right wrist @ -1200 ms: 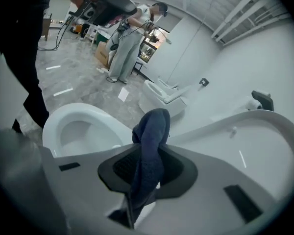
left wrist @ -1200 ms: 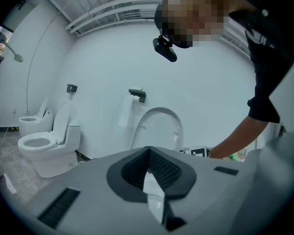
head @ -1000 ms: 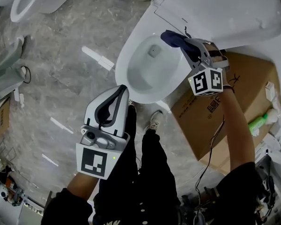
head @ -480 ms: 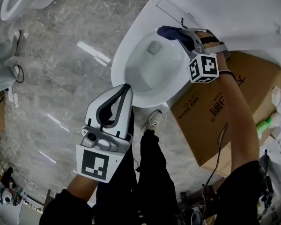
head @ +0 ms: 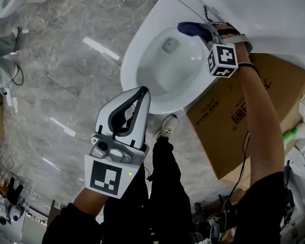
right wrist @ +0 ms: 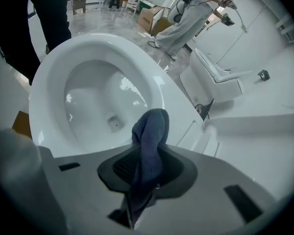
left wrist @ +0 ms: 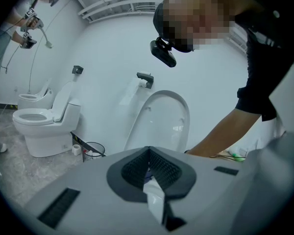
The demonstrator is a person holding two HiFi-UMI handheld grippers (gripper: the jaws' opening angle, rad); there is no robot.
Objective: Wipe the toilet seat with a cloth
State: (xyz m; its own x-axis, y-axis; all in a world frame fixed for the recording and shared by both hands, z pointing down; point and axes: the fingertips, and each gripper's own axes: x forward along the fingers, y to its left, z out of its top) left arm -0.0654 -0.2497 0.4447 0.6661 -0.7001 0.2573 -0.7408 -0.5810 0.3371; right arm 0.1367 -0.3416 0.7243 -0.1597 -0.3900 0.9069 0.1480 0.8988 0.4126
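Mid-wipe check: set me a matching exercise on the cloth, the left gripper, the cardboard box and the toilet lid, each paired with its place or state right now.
Things:
1. cloth
2. left gripper
3. cardboard box
4. toilet lid

Places or states:
A. raised upright
B. clamped in the right gripper
C. beside the toilet bowl, under the person's right arm
D. shut on nothing, held off that bowl

Pairs: 1-B, 2-D, 3-C, 4-A

the lid [head: 264, 6] runs off the top edge, and the right tongs [head: 197, 32] hide part of the cloth [head: 187, 28].
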